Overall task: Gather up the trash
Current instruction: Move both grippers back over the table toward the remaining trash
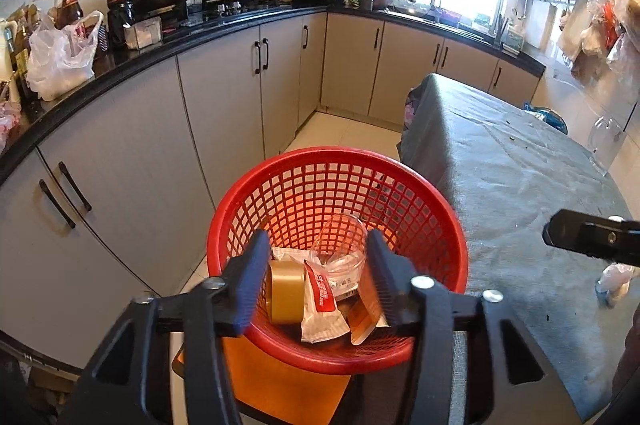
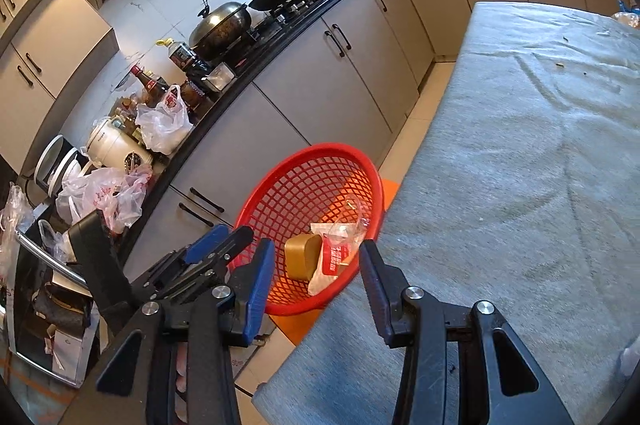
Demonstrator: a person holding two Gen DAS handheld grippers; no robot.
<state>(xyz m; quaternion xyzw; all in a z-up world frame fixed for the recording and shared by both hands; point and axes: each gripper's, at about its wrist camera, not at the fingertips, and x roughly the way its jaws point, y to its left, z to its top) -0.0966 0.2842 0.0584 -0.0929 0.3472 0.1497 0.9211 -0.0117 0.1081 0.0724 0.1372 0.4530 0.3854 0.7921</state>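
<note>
A red mesh basket (image 1: pixel 400 181) stands beside the grey-clothed table (image 1: pixel 520 161). It holds a gold tape roll (image 1: pixel 286 291), a white and red packet (image 1: pixel 322 309), a clear plastic cup (image 1: pixel 344 237) and a brown wrapper (image 1: pixel 362 321). My left gripper (image 1: pixel 318 265) is open and empty, just above the basket. My right gripper (image 2: pixel 316 273) is open and empty, over the table's edge beside the basket (image 2: pixel 280 193). A small crumpled wrapper (image 1: pixel 614 279) lies on the table at the right.
A black counter (image 1: pixel 120 65) with pots, bottles and plastic bags runs along grey cabinets (image 1: pixel 224 97). An orange stool (image 1: pixel 280 385) sits under the basket. Small crumbs (image 2: pixel 560 65) lie on the tablecloth (image 2: pixel 520 185).
</note>
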